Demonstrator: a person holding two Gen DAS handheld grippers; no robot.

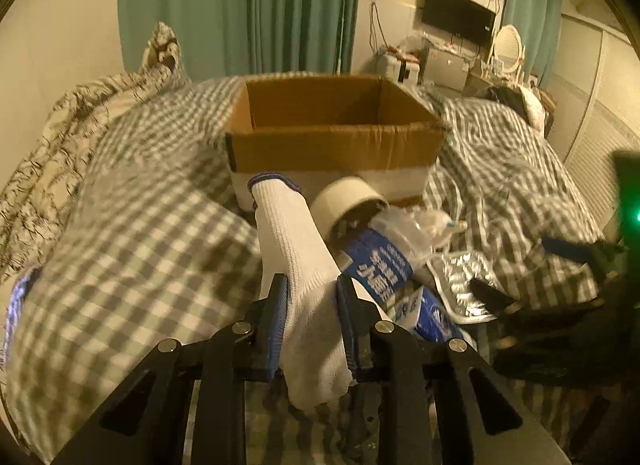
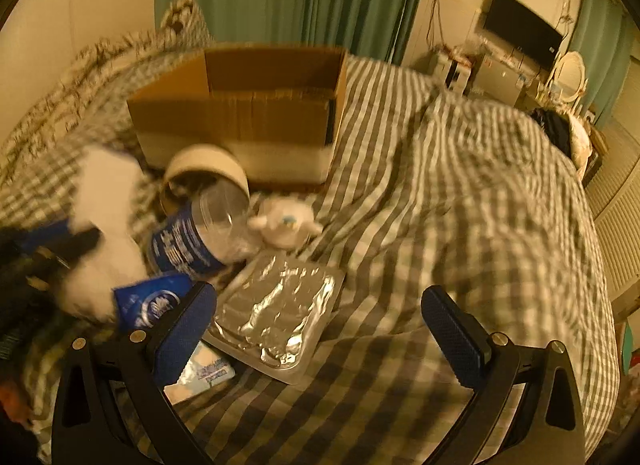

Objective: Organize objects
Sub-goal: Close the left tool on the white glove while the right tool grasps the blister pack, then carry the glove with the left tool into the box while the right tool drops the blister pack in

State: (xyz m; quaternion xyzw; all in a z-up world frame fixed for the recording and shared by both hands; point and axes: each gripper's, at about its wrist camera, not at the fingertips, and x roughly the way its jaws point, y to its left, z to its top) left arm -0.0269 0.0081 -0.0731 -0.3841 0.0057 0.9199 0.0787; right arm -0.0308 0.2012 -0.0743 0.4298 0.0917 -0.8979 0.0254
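Note:
My left gripper is shut on a white sock with a blue cuff and holds it above the checked bed. The sock also shows blurred in the right wrist view. An open cardboard box stands on the bed beyond it, also in the right wrist view. Below the sock lie a roll of tape, a plastic bottle with a blue label, a blue packet and a silver foil pack. My right gripper is open and empty above the foil pack.
A small white plush toy lies right of the bottle. A tissue pack lies under my right gripper's left finger. A patterned pillow lies at the left. A TV and dresser stand at the far wall.

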